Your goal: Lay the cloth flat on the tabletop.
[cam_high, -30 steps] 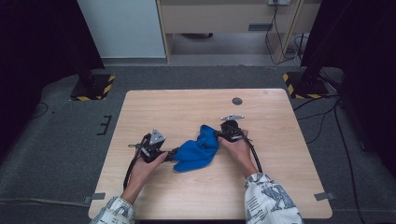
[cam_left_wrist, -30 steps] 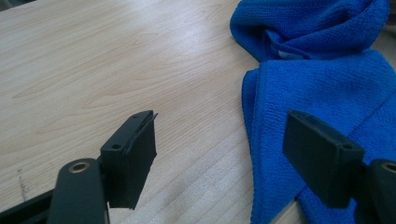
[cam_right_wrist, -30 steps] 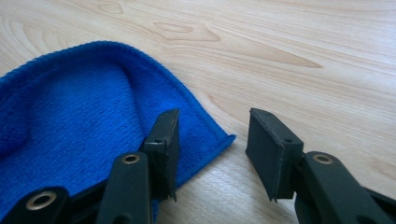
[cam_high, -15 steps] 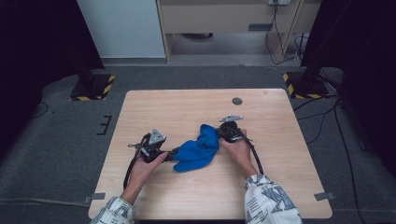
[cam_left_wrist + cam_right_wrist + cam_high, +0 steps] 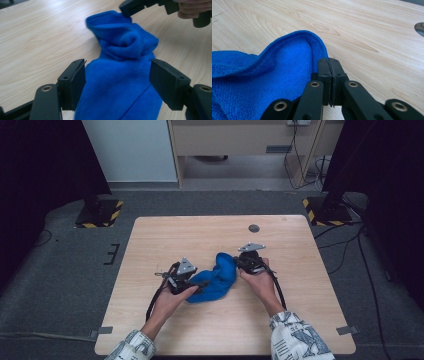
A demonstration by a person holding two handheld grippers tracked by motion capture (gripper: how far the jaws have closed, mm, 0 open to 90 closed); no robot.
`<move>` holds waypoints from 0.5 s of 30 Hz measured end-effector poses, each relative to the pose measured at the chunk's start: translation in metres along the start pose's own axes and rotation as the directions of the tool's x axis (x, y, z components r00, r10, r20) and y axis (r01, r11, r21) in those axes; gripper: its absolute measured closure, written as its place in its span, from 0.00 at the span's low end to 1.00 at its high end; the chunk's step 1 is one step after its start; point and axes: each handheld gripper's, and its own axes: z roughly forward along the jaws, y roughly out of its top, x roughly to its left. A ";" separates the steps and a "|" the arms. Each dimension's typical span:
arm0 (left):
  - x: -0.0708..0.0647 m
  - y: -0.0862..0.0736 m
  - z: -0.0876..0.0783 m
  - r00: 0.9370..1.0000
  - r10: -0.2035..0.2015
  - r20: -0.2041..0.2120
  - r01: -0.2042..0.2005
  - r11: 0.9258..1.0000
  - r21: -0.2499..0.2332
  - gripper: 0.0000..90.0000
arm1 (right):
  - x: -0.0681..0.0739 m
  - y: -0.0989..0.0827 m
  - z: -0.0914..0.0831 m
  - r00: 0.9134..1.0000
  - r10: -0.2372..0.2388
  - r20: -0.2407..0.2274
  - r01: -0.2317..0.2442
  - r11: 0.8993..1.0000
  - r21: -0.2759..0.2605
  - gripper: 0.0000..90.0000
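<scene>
A crumpled blue cloth lies in the middle of the wooden table. My right gripper is at the cloth's far right corner. In the right gripper view its jaws are pressed together on the hem of the cloth, and that corner is lifted. My left gripper reaches in from the left, low over the cloth's near end. In the left gripper view its jaws stand apart and have just closed a little, with the cloth between them. Farther off there, the right gripper pinches the raised corner.
A small dark round hole sits in the table top behind the right hand. Bare wood lies on all sides of the cloth. Black stands with yellow-striped feet rest on the grey floor past the table's far corners.
The right gripper's jaws have shut on the cloth's corner and risen, pulling that corner up. The left gripper has slid right, onto the cloth's near end.
</scene>
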 end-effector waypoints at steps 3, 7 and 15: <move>-0.006 0.004 0.007 1.000 0.009 0.018 -0.009 1.000 0.000 0.38 | 0.002 0.001 -0.003 1.000 -0.006 -0.001 0.006 1.000 -0.003 0.99; -0.010 0.006 0.014 0.999 0.014 0.038 -0.014 1.000 -0.004 0.51 | 0.003 0.003 -0.006 1.000 -0.014 -0.006 0.013 1.000 -0.006 0.99; -0.009 0.009 0.015 0.998 0.005 0.069 -0.004 1.000 -0.025 0.93 | 0.004 0.004 -0.011 1.000 -0.028 -0.012 0.028 1.000 -0.011 0.99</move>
